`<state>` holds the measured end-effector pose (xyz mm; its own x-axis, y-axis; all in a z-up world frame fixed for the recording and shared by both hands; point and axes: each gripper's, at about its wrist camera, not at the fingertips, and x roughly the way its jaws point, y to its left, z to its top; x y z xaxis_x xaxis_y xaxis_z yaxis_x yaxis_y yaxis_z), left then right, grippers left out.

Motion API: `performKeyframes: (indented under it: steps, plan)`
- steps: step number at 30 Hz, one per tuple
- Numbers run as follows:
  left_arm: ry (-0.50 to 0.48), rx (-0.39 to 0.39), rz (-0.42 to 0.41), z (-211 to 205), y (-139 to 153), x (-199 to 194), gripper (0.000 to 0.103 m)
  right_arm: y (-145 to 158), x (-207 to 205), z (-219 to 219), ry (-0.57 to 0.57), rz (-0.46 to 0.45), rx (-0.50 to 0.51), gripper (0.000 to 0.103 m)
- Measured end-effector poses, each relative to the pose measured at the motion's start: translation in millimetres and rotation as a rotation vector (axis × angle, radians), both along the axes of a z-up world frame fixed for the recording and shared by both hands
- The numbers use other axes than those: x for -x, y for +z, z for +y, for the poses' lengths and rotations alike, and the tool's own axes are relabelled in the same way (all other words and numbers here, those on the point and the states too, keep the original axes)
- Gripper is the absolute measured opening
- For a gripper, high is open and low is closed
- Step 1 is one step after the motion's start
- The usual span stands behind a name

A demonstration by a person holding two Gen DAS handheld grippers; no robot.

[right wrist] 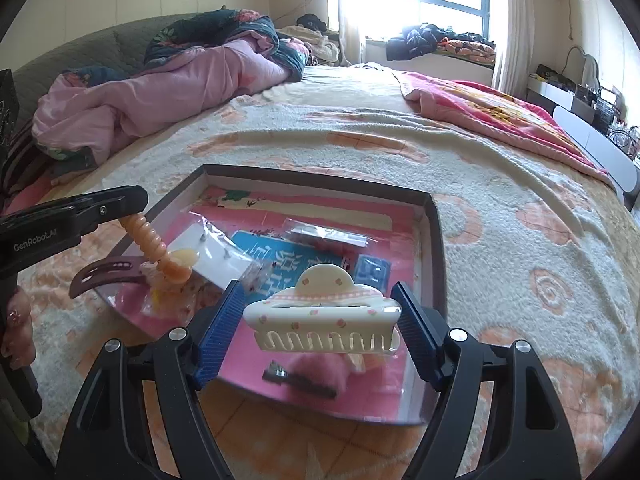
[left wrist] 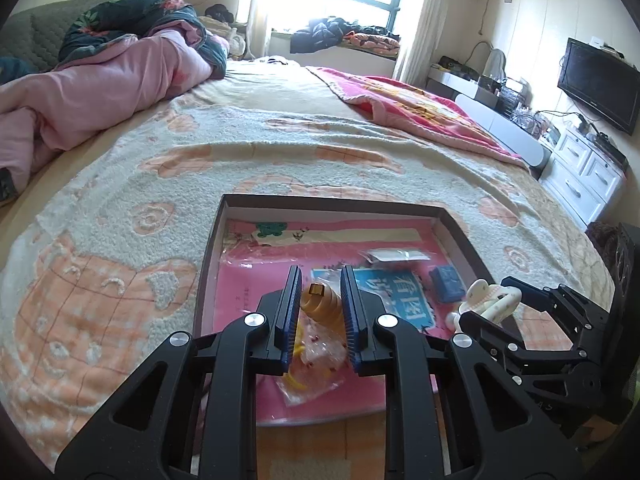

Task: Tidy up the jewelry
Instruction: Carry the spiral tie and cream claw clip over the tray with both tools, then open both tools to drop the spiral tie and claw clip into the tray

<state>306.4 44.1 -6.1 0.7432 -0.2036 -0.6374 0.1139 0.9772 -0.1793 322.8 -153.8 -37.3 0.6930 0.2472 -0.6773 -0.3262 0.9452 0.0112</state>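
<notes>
A shallow dark box (left wrist: 216, 232) (right wrist: 434, 240) with a pink lining lies on the bed. My left gripper (left wrist: 320, 300) is shut on an orange spiral hair clip (left wrist: 322, 306), holding it above the box; it also shows in the right wrist view (right wrist: 150, 246). My right gripper (right wrist: 320, 312) is shut on a white claw hair clip (right wrist: 324, 316) with small pink flowers, above the box's near side; the clip also shows in the left wrist view (left wrist: 486, 300). Small plastic bags (right wrist: 326, 234), a blue packet (right wrist: 374, 272) and a brown clip (right wrist: 108, 276) lie in or at the box.
The bed is covered by a cream and orange fleece blanket (left wrist: 120, 240). A pink quilt (left wrist: 100, 92) is heaped at the far left and a pink-red blanket (left wrist: 420, 108) lies at the far right. A TV (left wrist: 600, 84) and white drawers (left wrist: 584, 168) stand right of the bed.
</notes>
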Motion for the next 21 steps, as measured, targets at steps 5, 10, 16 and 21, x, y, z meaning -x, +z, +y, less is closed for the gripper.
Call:
performKeyframes:
  steps: [5,10,16,21]
  plan:
    - [0.020,0.003,0.019,7.0,-9.8,-14.0,0.013,-11.0,-16.6,6.1,-0.001,0.028,0.010,0.073]
    - [0.038,-0.002,0.036,13.5,-18.3,-23.3,0.013,-20.0,-27.3,13.4,0.001,0.055,0.004,0.073]
    - [0.058,-0.004,0.065,22.8,-28.9,-32.3,0.014,-27.0,-29.2,27.0,0.027,0.064,0.021,0.073]
    - [0.058,-0.012,0.082,25.4,-36.5,-35.7,0.014,-30.6,-27.7,36.2,0.057,0.068,0.031,0.073]
